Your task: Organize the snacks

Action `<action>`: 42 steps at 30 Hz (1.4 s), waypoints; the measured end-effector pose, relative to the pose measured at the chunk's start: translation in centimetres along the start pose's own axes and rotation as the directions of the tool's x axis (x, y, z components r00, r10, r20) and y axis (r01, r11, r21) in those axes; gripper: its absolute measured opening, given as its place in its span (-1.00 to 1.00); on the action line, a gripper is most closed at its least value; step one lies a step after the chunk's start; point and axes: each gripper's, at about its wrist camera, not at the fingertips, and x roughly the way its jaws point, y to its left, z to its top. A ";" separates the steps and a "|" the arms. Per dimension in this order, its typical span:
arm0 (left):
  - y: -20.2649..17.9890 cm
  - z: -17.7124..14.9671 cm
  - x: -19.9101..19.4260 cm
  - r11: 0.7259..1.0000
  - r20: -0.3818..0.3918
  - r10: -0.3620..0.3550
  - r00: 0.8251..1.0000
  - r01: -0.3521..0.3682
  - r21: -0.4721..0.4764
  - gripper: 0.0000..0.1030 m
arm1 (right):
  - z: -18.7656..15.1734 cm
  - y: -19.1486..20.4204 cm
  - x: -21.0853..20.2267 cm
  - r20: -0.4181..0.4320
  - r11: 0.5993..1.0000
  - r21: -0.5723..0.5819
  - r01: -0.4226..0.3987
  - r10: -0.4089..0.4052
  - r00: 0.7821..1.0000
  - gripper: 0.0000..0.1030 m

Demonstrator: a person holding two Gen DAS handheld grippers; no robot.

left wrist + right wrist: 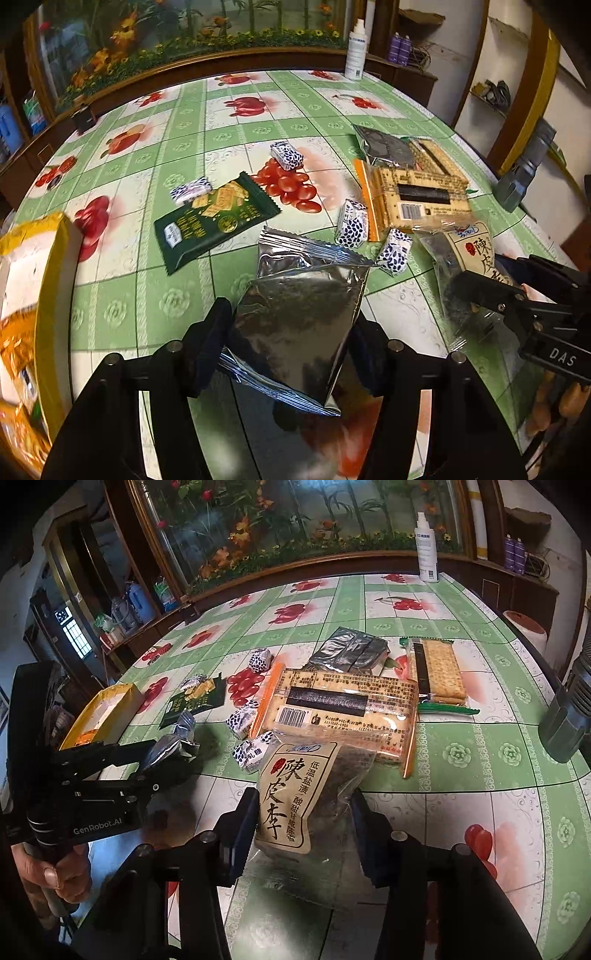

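Left gripper (pixel 291 347) clamps a silver packet (pixel 295 325); right gripper (pixel 303 830) seemingly grips the plum bag (pixel 291 794), cracker packs (pixel 343 705) and candies (pixel 242 720) crowding ahead.

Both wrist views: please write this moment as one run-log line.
left gripper: shut on crinkled silver foil packet | right gripper: shut on clear plum bag

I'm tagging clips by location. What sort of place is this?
Most likely a lived-in home, perhaps a dining or living room. A fruit-print tablecloth covers the table strewn with snack packs, a wood-framed floral glass panel stands behind it, and cluttered shelves line the wall.
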 end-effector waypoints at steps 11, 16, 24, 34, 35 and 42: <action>1.0 -2.0 -4.2 0.995 0.059 -0.006 0.998 0.011 -0.095 0.15 | -1.6 0.7 -1.6 0.003 0.999 0.000 -0.054 0.054 0.999 -0.18; 1.4 -2.8 -5.0 0.993 0.061 0.007 0.998 0.001 -0.117 0.15 | -2.1 1.8 -0.3 -0.038 0.999 -0.040 -0.004 0.002 0.999 0.10; 2.6 -3.8 -7.5 0.985 0.103 0.086 0.991 -0.069 -0.159 0.15 | -2.1 2.6 -1.5 0.011 0.998 -0.046 -0.034 0.035 0.999 -0.31; 5.6 -4.6 -10.8 0.955 0.153 0.221 0.963 -0.182 -0.232 0.15 | 0.2 7.0 -4.0 0.084 0.984 -0.105 -0.142 0.151 0.985 -0.32; 6.0 -4.8 -11.0 0.952 0.153 0.230 0.961 -0.189 -0.243 0.15 | 0.4 7.6 -4.0 0.085 0.982 -0.115 -0.152 0.163 0.983 -0.32; 8.7 -5.8 -11.6 0.927 0.141 0.273 0.951 -0.221 -0.304 0.15 | 1.0 11.8 -3.5 0.070 0.959 -0.176 -0.222 0.237 0.969 -0.32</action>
